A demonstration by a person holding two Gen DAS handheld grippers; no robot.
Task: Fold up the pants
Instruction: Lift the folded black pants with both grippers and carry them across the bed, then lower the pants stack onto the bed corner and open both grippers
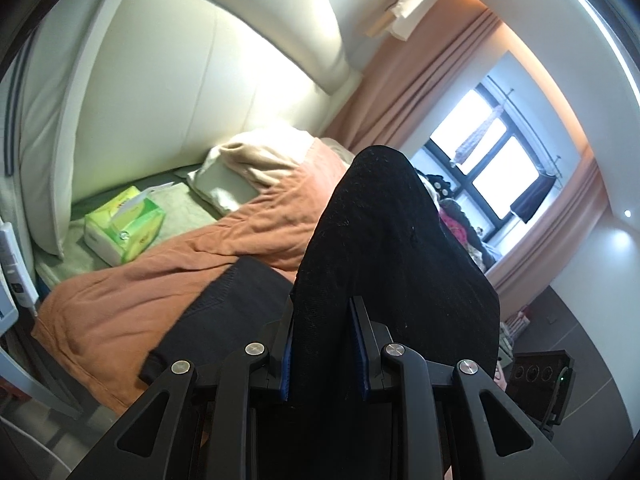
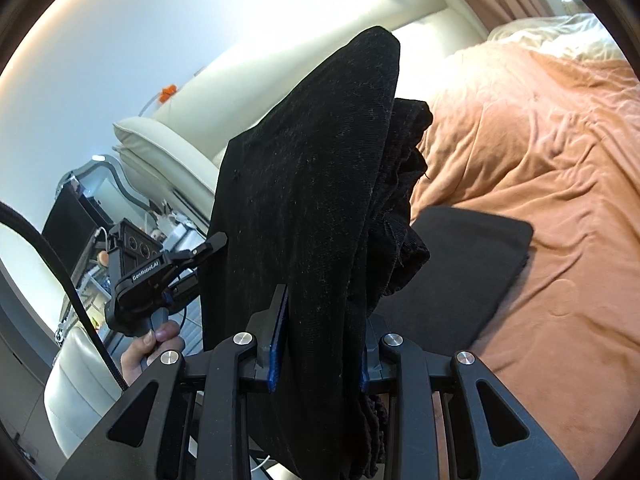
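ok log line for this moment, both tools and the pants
left tool shut on black pants | right tool shut on pants | pants lifted above orange bedspread

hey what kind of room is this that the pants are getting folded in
Most likely a bedroom. There is a bed with an orange blanket, a pillow against a padded cream headboard, and a curtained window. Both grippers hold black pants above it.

The pants (image 1: 384, 248) hang between both tools above the blanket (image 1: 132, 292), tissue box (image 1: 124, 228) behind.
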